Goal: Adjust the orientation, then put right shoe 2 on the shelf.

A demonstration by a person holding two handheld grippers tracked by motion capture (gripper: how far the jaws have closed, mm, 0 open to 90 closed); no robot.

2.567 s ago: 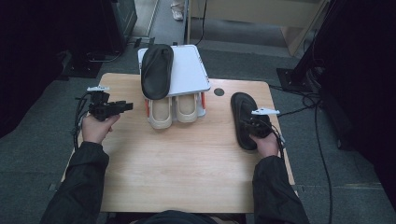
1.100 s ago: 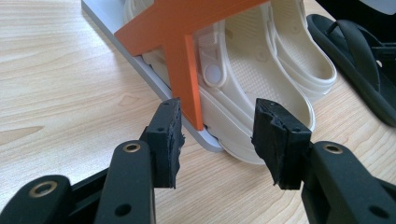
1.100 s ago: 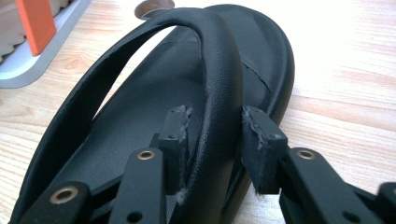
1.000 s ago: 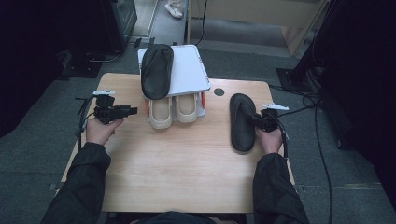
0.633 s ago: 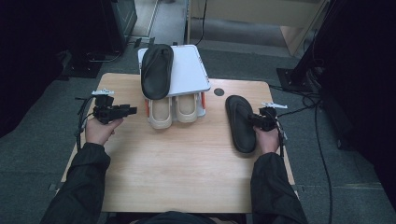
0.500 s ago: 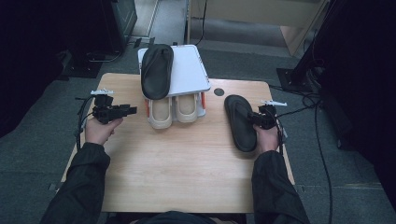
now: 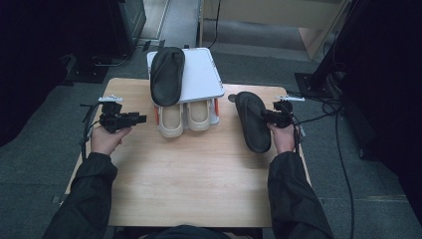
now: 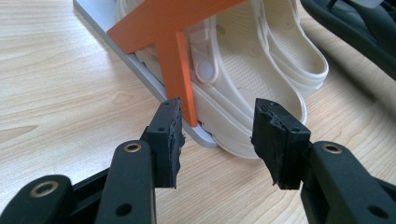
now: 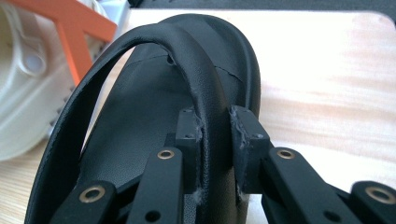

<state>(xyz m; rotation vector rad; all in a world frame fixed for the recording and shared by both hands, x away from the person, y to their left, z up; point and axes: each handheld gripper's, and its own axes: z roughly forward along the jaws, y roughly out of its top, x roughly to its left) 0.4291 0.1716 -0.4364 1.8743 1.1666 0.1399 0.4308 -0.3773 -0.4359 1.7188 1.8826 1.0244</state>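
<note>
Right gripper (image 9: 215, 154) just closing, clamped on strap of black sandal (image 7: 253, 120) at table's (image 7: 199, 189) right side; pinch plain in right gripper view. Left gripper (image 8: 217, 140) half open, empty, facing cream clogs (image 8: 252, 79) under rack (image 7: 199, 79).

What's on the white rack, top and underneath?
On top of the white rack lies one black sandal. Under it sit two cream clogs; their back halves are hidden beneath the top shelf.
</note>
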